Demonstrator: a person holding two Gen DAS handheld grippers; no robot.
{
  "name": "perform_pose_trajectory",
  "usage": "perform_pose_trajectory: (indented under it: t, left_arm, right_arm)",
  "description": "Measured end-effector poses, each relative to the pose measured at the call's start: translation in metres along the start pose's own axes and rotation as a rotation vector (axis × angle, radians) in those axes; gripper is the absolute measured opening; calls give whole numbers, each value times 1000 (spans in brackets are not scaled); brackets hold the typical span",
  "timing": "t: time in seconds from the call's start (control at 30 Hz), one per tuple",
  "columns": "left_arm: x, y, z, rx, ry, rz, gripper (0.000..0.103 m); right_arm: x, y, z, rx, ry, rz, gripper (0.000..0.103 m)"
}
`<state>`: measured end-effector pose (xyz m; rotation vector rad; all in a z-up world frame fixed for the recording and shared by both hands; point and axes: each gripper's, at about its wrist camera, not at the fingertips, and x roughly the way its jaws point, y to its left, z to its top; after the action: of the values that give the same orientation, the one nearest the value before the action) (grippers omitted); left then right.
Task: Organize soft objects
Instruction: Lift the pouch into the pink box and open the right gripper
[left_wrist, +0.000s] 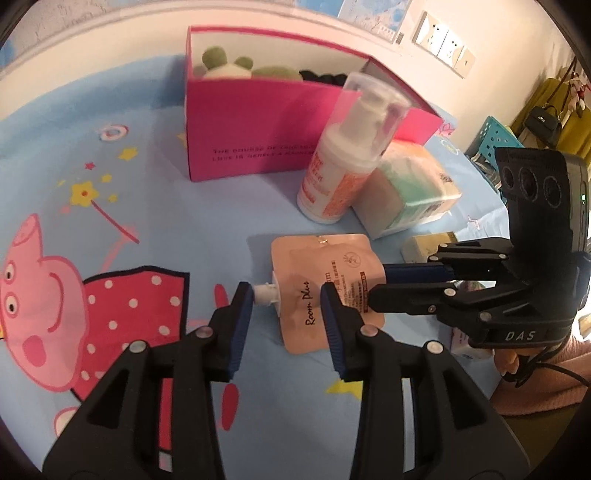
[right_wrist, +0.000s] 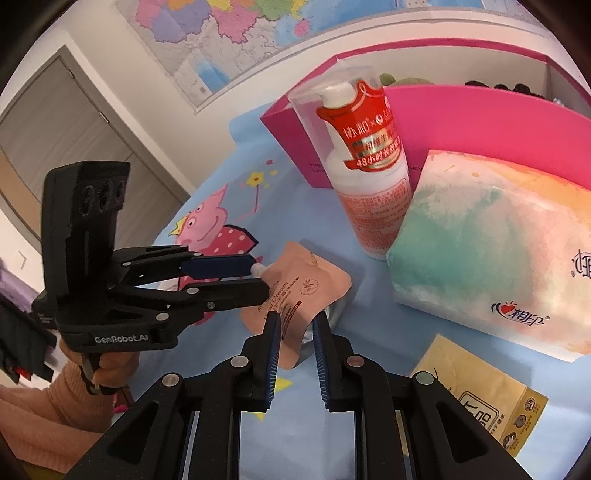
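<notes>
Matt pink pouch (left_wrist: 325, 284), printed cloth sheet (left_wrist: 147, 206)

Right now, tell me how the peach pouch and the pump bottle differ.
The peach pouch lies flat on the bedsheet; the pump bottle stands upright, leaning slightly. The pouch is soft and flat with a small white spout; the bottle is a rigid cylinder under a clear cap. Both grippers flank the pouch; the bottle is untouched. Both carry printed labels.

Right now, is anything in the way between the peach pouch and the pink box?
Yes. The pump bottle and the tissue pack stand between the peach pouch and the pink box, beside its near-right front. The box's left front looks clear.
</notes>
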<state>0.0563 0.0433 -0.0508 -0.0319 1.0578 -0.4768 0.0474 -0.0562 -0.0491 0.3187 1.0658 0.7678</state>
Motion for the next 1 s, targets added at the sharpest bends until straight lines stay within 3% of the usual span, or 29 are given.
perform_pose_trajectory:
  t: [0.4,1.0]
  left_arm:
    - [-61,-14,6,14,-150,13,39]
    - [-96,-21,32,19,-277,73,41]
  right_arm:
    - [-42,32,15,-117,-92,32,18]
    - [-73,54,60,-247,-191,21,18]
